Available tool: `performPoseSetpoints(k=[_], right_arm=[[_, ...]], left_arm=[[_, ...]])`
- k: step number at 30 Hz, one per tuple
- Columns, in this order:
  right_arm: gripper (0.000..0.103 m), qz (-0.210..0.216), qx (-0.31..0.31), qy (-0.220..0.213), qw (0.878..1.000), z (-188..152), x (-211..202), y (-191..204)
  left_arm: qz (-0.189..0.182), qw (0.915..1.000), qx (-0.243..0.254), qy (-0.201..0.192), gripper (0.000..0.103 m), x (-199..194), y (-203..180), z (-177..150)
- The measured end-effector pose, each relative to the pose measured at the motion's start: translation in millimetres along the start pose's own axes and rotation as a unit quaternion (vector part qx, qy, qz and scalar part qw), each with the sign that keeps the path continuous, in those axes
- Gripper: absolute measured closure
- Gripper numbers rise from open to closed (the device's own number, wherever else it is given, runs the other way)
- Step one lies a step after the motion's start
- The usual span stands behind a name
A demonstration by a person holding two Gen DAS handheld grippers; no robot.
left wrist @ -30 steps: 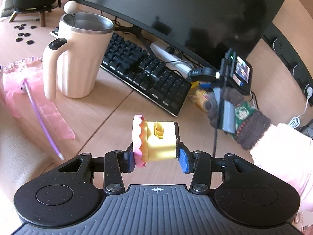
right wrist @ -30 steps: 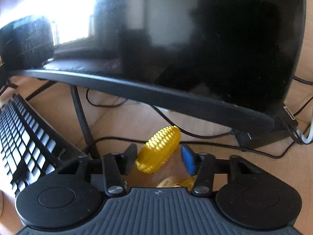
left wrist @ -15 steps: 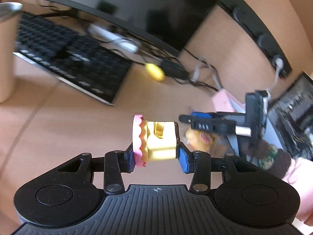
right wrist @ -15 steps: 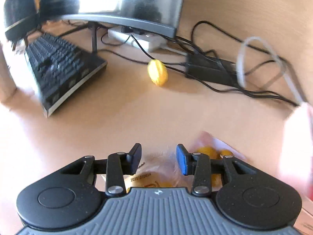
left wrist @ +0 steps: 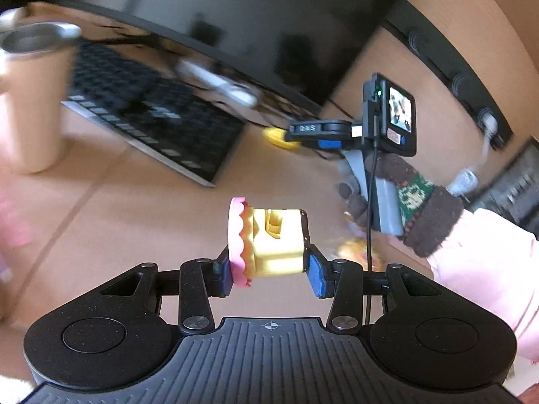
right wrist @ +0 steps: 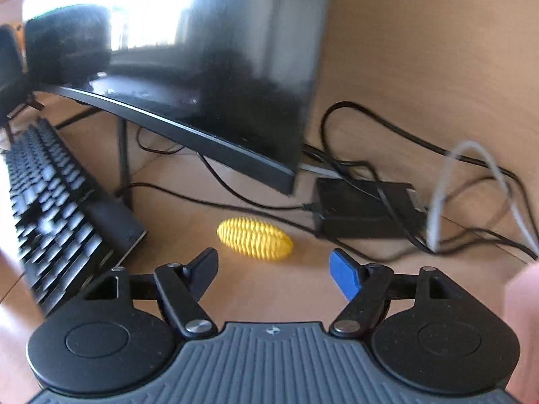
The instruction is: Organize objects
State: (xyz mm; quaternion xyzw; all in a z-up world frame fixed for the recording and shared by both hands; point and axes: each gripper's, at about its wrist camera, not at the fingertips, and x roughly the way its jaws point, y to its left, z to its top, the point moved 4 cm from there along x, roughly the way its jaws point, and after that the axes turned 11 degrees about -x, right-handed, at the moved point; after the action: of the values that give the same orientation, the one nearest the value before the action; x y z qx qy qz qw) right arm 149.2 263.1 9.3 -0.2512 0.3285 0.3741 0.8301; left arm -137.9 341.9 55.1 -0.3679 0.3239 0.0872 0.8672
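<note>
Right gripper [right wrist: 273, 269] has just spread wide, empty, near the toy corn [right wrist: 255, 243]; left gripper [left wrist: 271, 274] clamps the toy cake [left wrist: 266, 240].

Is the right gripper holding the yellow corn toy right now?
No: the right gripper stands open and empty, with the yellow corn toy lying on the desk ahead of its fingertips.

- Your yellow ribbed corn toy [right wrist: 255, 243] lies on the wooden desk [right wrist: 209, 208], right of the black keyboard [right wrist: 60, 208].
- Far behind it stands the black monitor [right wrist: 215, 77]; the black adapter box [right wrist: 363, 213] sits right.
</note>
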Motion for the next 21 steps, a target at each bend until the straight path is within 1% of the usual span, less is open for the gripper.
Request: performPoseSetpoints(k=[1, 3, 6, 7, 8, 9, 10, 11, 13, 15, 17, 19, 21], right_arm=[[0.024, 0.0, 0.005, 0.002, 1.0, 1.8, 7.5, 1.6], [0.024, 0.004, 0.016, 0.007, 1.0, 6.5, 19.7, 5.9], [0.024, -0.001, 0.036, 0.014, 0.999, 7.1, 30.0, 8.2], [0.031, -0.005, 0.041, 0.017, 0.999, 6.3, 31.6, 8.3], [0.041, -0.006, 0.042, 0.023, 0.999, 6.0, 34.0, 10.1], [0.042, -0.005, 0.044, 0.027, 0.999, 4.5, 32.2, 9.6], [0.056, 0.0, 0.046, 0.03, 0.998, 1.8, 28.2, 9.9], [0.077, 0.013, 0.044, 0.034, 0.998, -1.2, 21.6, 10.2], [0.08, 0.029, 0.042, 0.034, 0.998, -8.3, 4.2, 9.5], [0.081, 0.043, 0.038, 0.021, 0.998, -19.5, -21.5, 7.0], [0.086, 0.055, 0.038, 0.013, 0.998, -33.6, -47.8, 4.6], [0.087, 0.065, 0.036, 0.007, 0.997, -49.5, -69.9, 2.1], [0.087, 0.066, 0.031, -0.002, 0.997, -72.6, -102.3, 1.6]], left_arm=[[0.012, 0.9998, -0.013, -0.009, 0.056, -8.3, 10.7, 0.2], [0.032, 0.9986, -0.035, -0.021, 0.056, -19.0, 20.5, -3.3], [0.055, 0.9956, -0.07, -0.029, 0.056, -29.2, 35.1, -7.6], [0.059, 0.9949, -0.076, -0.03, 0.056, -30.6, 38.1, -9.1], [0.062, 0.9945, -0.079, -0.03, 0.056, -31.0, 40.0, -10.3], [0.063, 0.9945, -0.079, -0.03, 0.056, -31.0, 39.7, -10.6], [0.062, 0.9948, -0.075, -0.029, 0.056, -30.4, 38.6, -10.1], [0.059, 0.9953, -0.071, -0.028, 0.056, -29.4, 36.2, -9.6], [0.053, 0.9967, -0.057, -0.023, 0.056, -25.1, 29.2, -9.0], [0.044, 0.9981, -0.039, -0.014, 0.056, -18.1, 19.0, -10.7], [0.034, 0.9991, -0.025, -0.004, 0.056, -13.2, 11.0, -15.8], [0.021, 0.9997, -0.013, 0.007, 0.056, -7.7, 0.5, -21.5], [0.008, 0.9998, -0.003, 0.02, 0.056, -0.2, -9.8, -27.1]])
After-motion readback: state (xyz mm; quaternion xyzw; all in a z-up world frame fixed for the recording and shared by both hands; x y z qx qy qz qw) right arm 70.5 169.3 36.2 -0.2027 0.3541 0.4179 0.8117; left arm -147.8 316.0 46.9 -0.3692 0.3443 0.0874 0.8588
